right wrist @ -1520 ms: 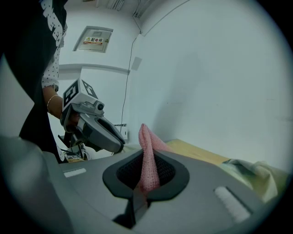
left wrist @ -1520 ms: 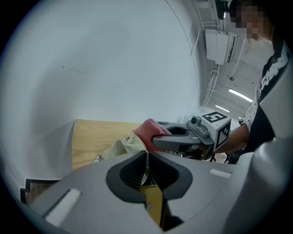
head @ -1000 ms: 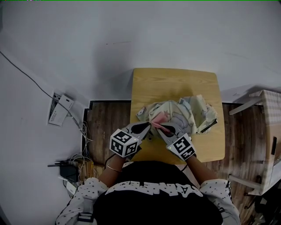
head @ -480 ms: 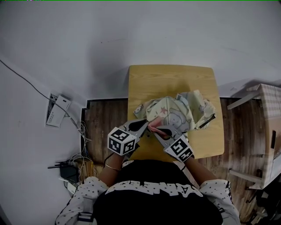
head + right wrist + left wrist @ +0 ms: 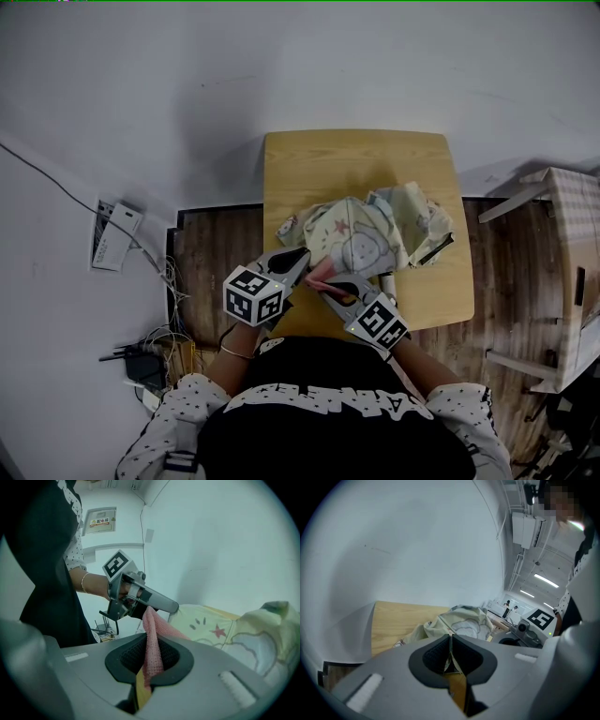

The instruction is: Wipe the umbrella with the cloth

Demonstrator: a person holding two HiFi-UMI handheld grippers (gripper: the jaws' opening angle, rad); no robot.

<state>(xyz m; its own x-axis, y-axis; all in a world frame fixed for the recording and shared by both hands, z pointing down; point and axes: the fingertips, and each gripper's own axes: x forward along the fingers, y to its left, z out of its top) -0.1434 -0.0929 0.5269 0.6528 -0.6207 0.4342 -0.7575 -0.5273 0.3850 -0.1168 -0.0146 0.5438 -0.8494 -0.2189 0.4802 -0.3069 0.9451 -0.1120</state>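
Pink cloth [image 5: 320, 273] now nearer umbrella [image 5: 361, 234] edge

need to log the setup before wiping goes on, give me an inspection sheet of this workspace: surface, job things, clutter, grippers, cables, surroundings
surface: small wooden table, far half bare.
job's things: patterned umbrella lies crumpled on the table's near half; pink cloth at its near edge.
clutter: nothing seen on the table.
grippers: left gripper shut on the umbrella's fabric edge; right gripper shut on the cloth.
cables: tangle of cables on the floor at the left; a thin cable runs toward a white box.
surroundings: dark wood floor; light furniture at the right.
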